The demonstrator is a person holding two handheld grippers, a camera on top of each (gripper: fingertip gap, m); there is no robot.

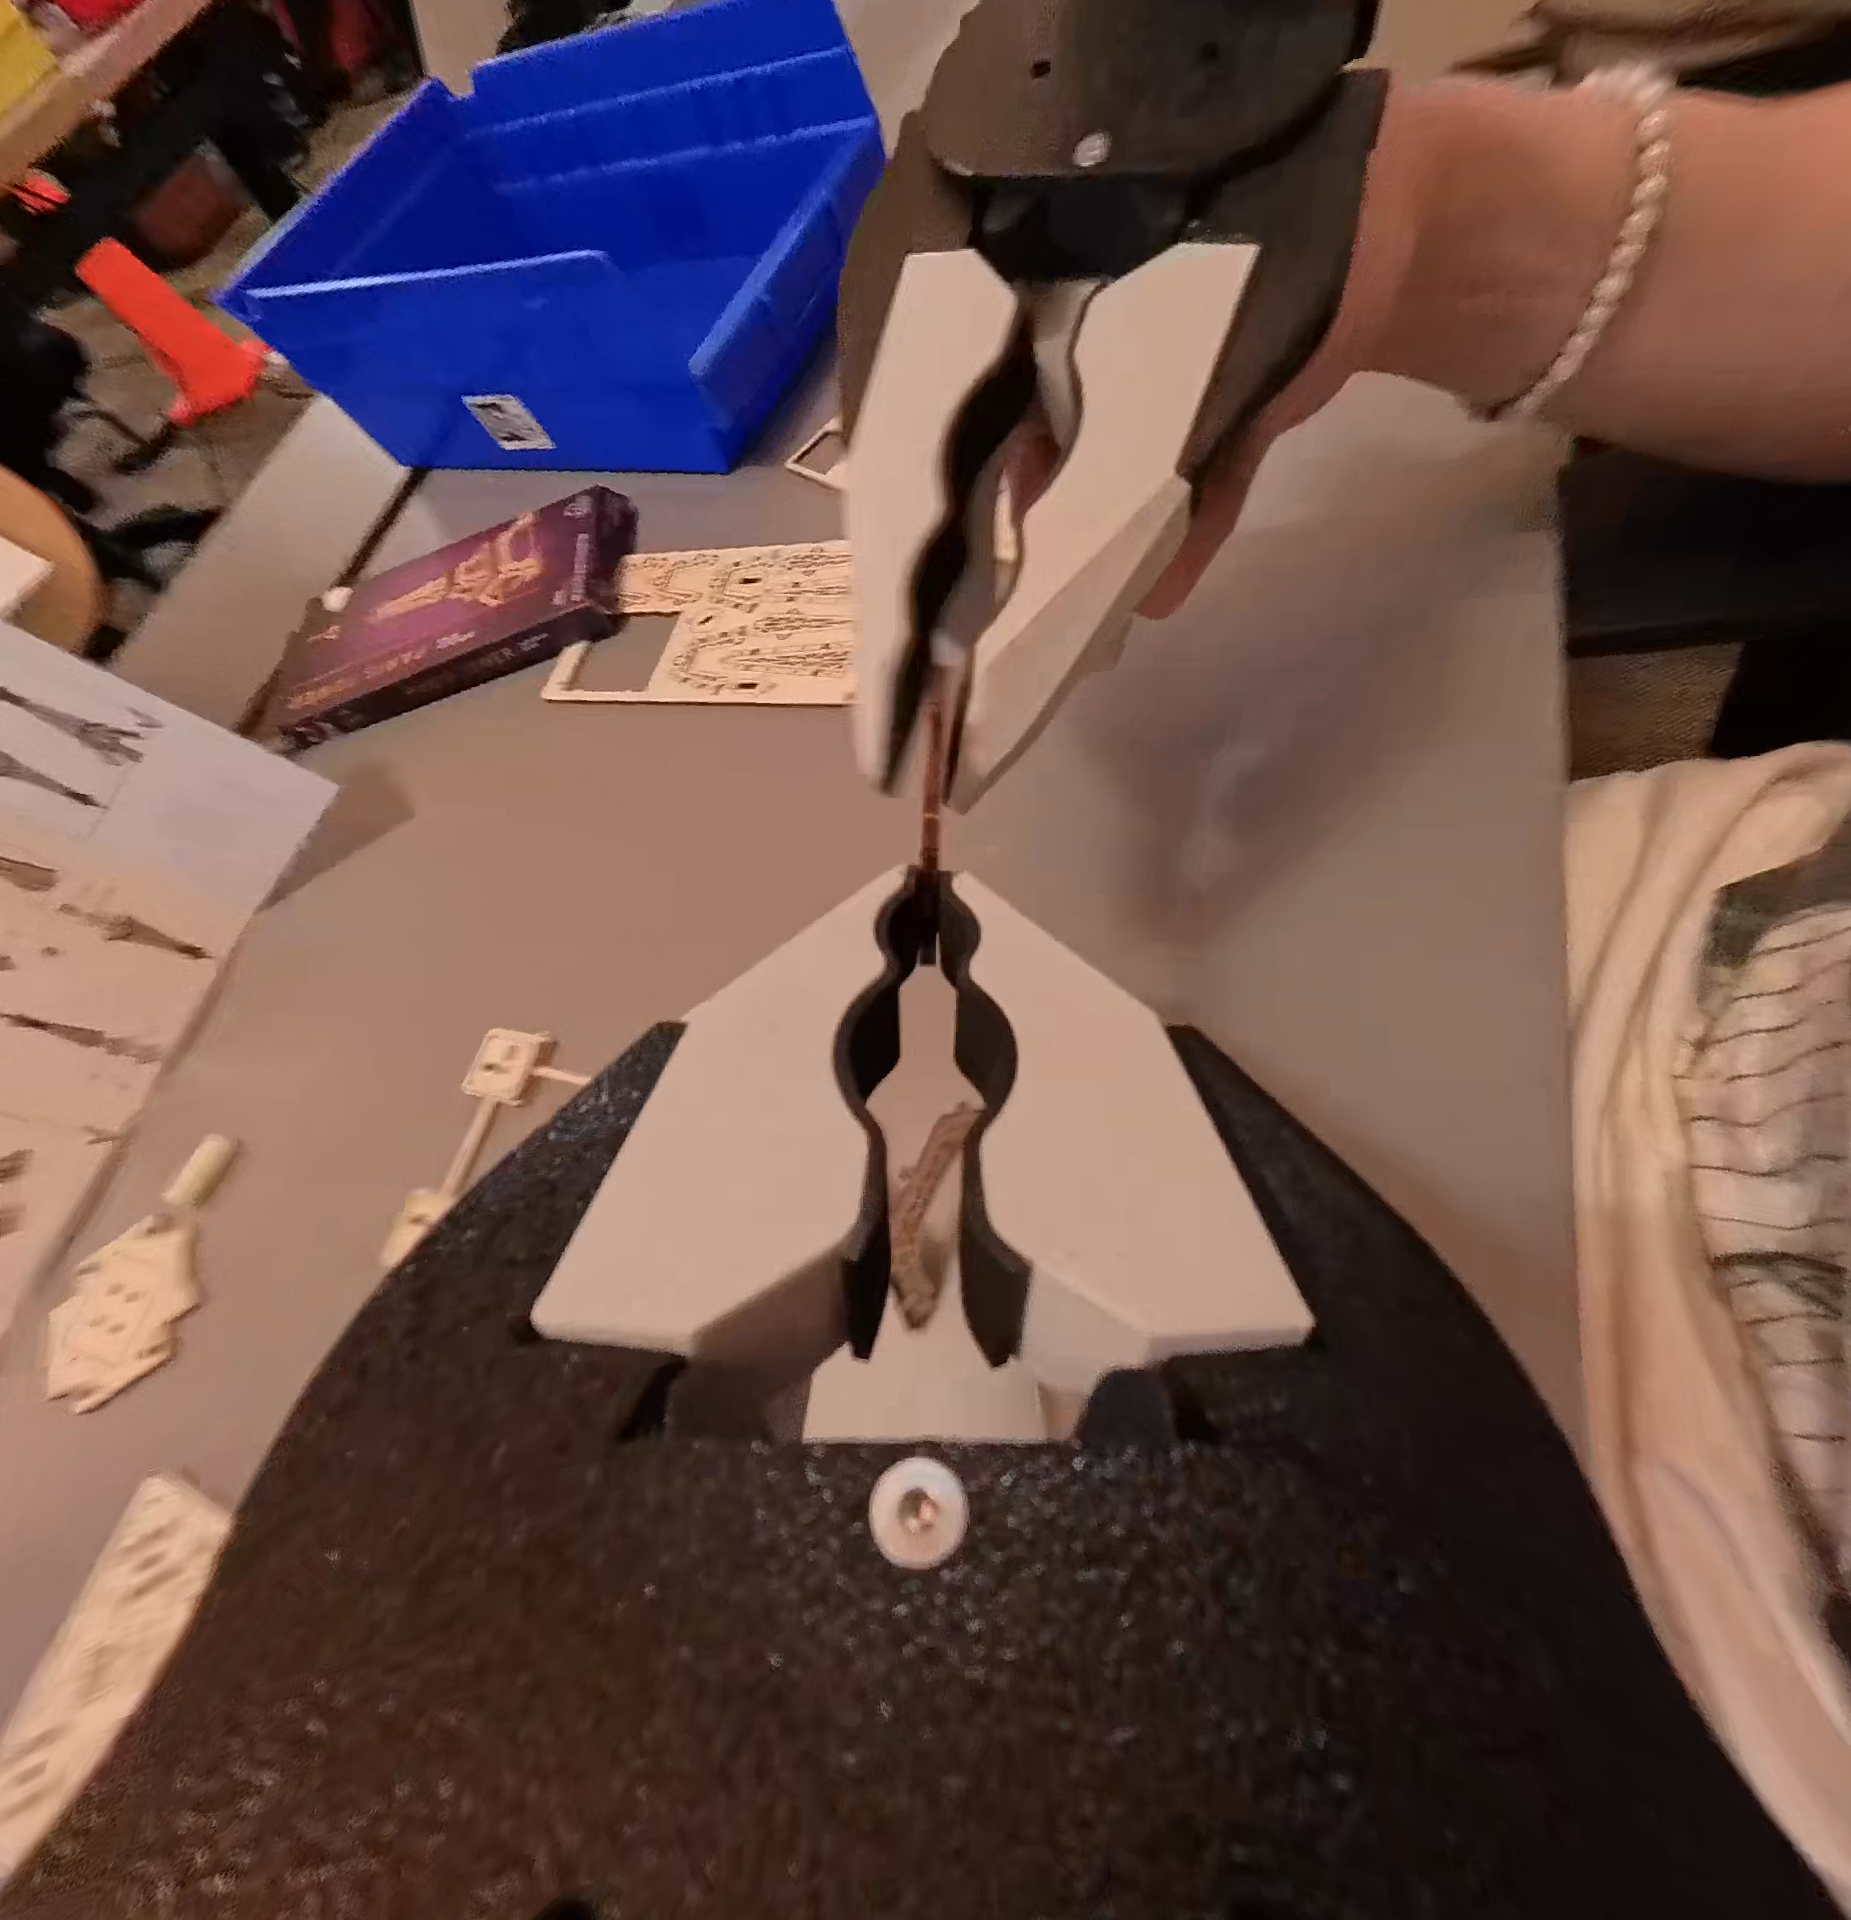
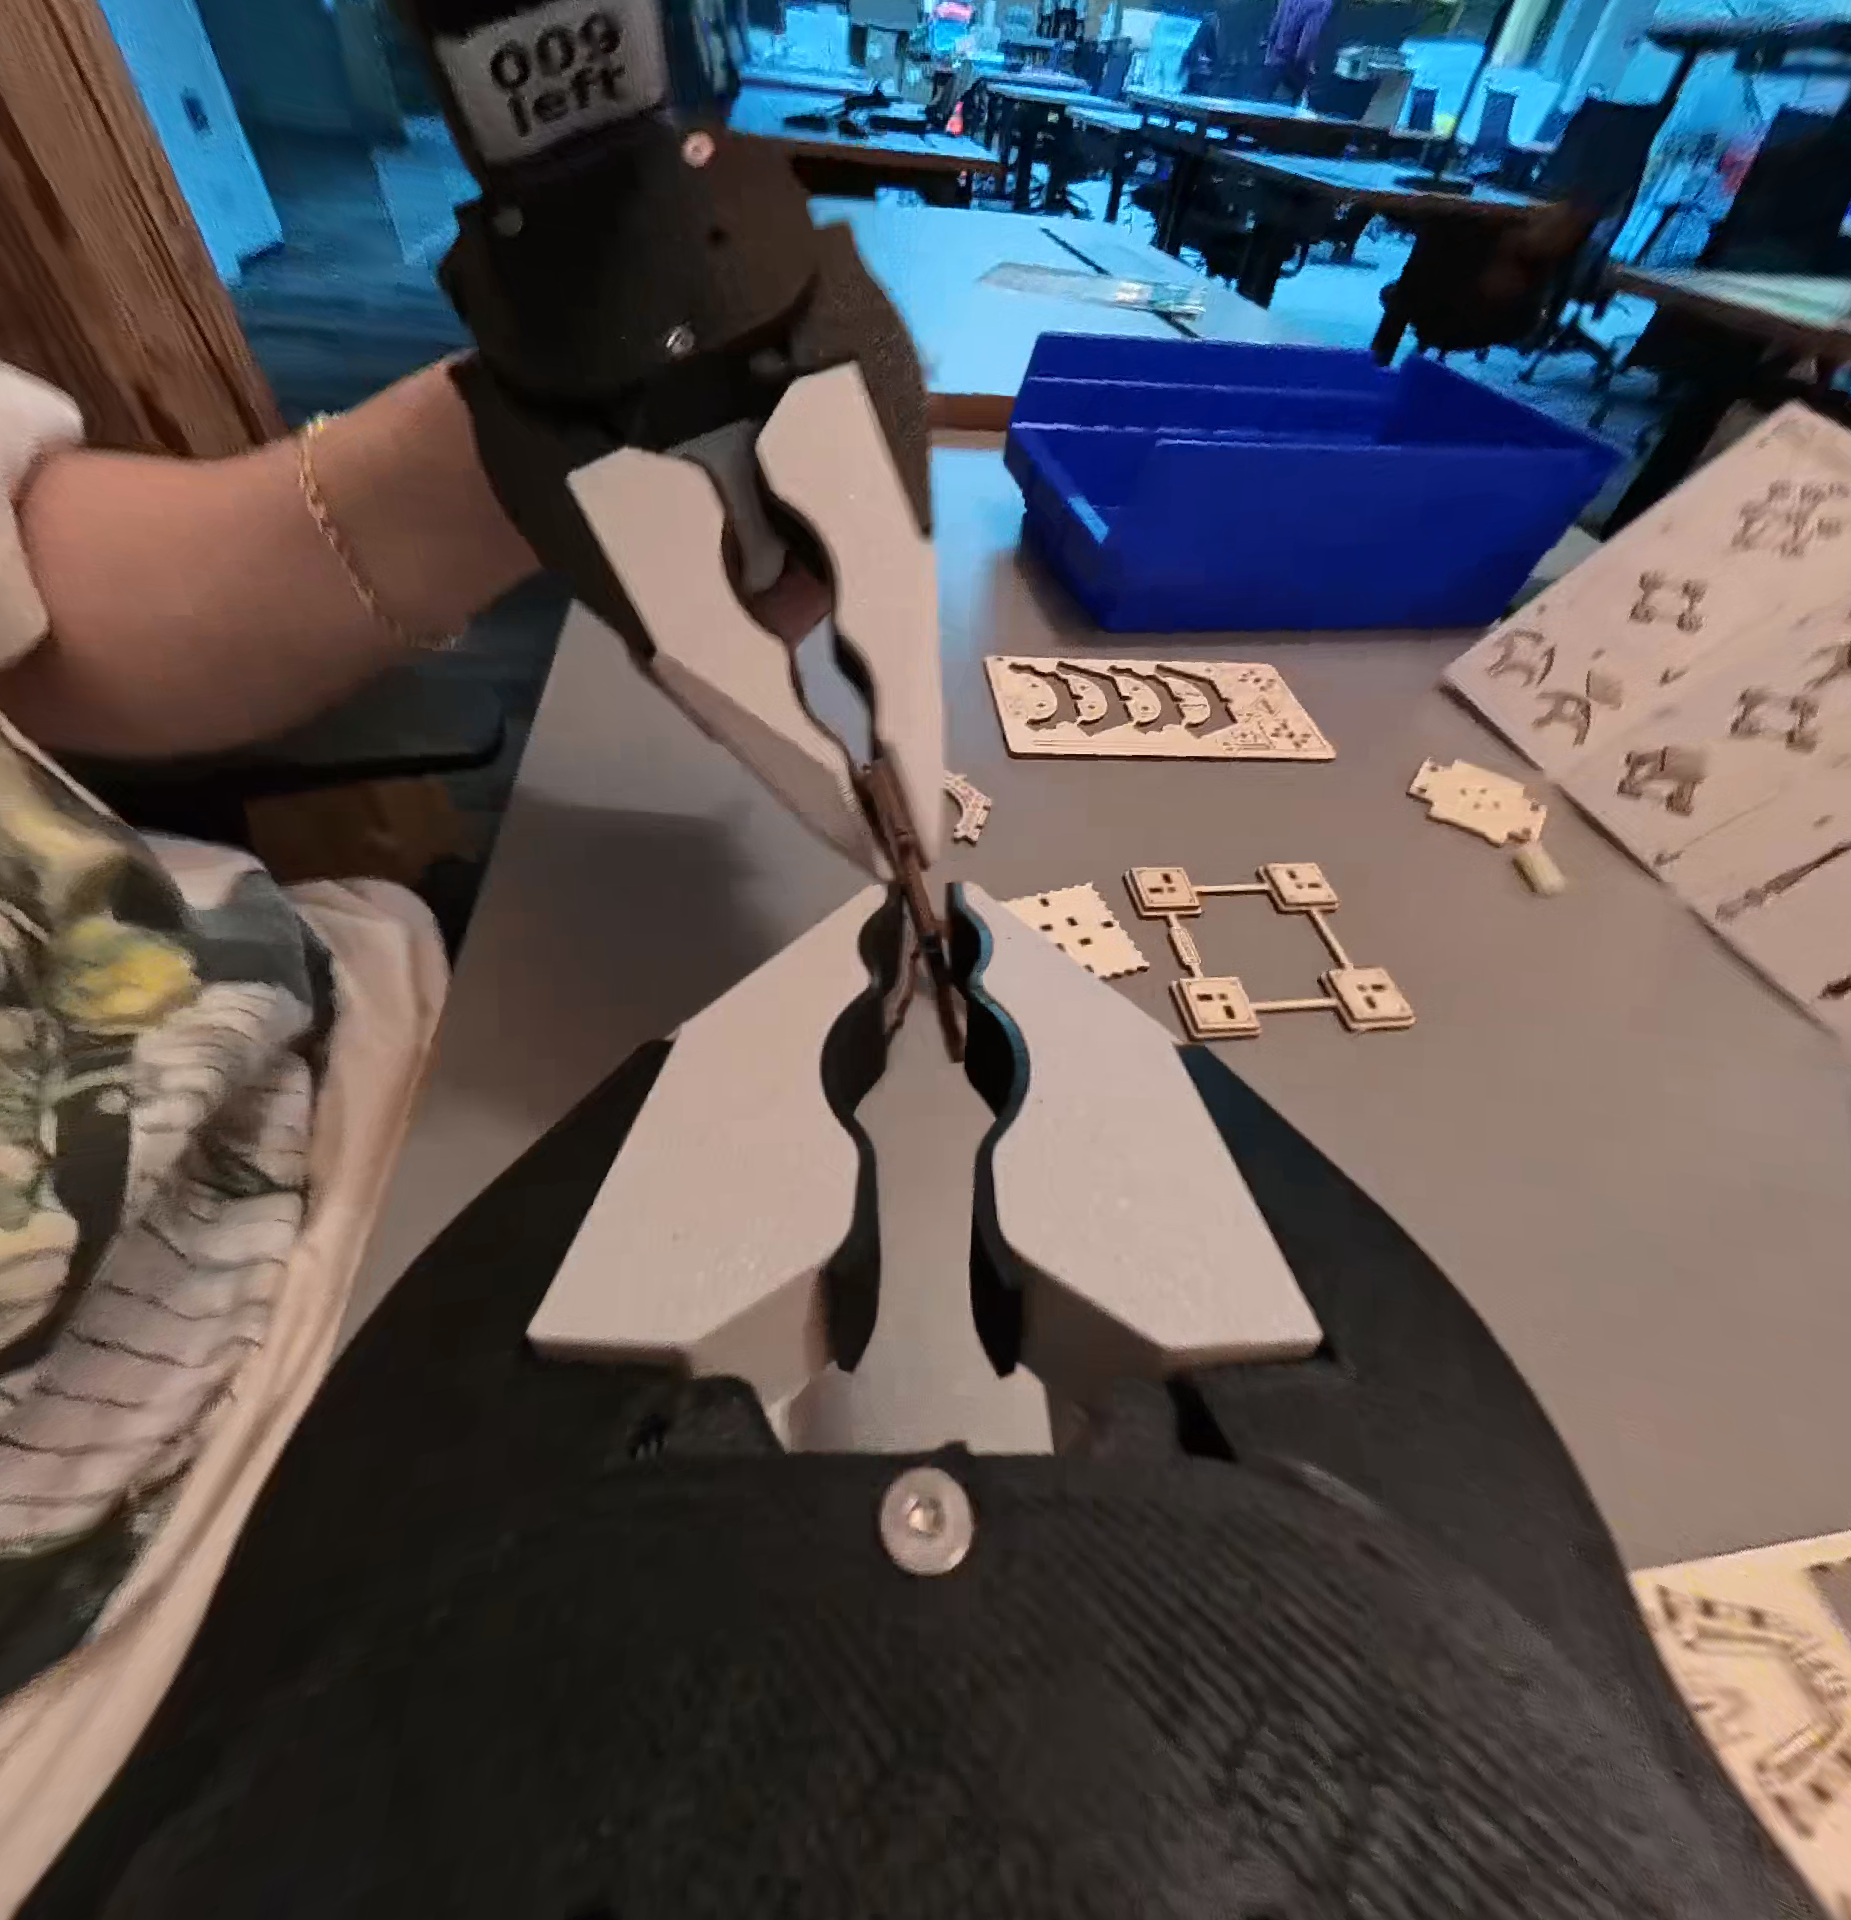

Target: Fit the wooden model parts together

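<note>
1. Two grippers meet tip to tip above my grey table (image 2: 1523,1195).
2. My left gripper (image 1: 926,883) pinches a thin wooden part (image 1: 929,831) at its tips.
3. My right gripper (image 2: 921,894) clamps a thin strip (image 2: 926,935) where both pieces cross.
4. Near me lie a square frame of four tiles (image 2: 1269,948), a punched sheet (image 2: 1158,707) and a blue bin (image 2: 1305,488).

Grey table (image 2: 1523,1195), blue bin (image 2: 1305,488), wooden sheets (image 2: 1160,709)
</note>
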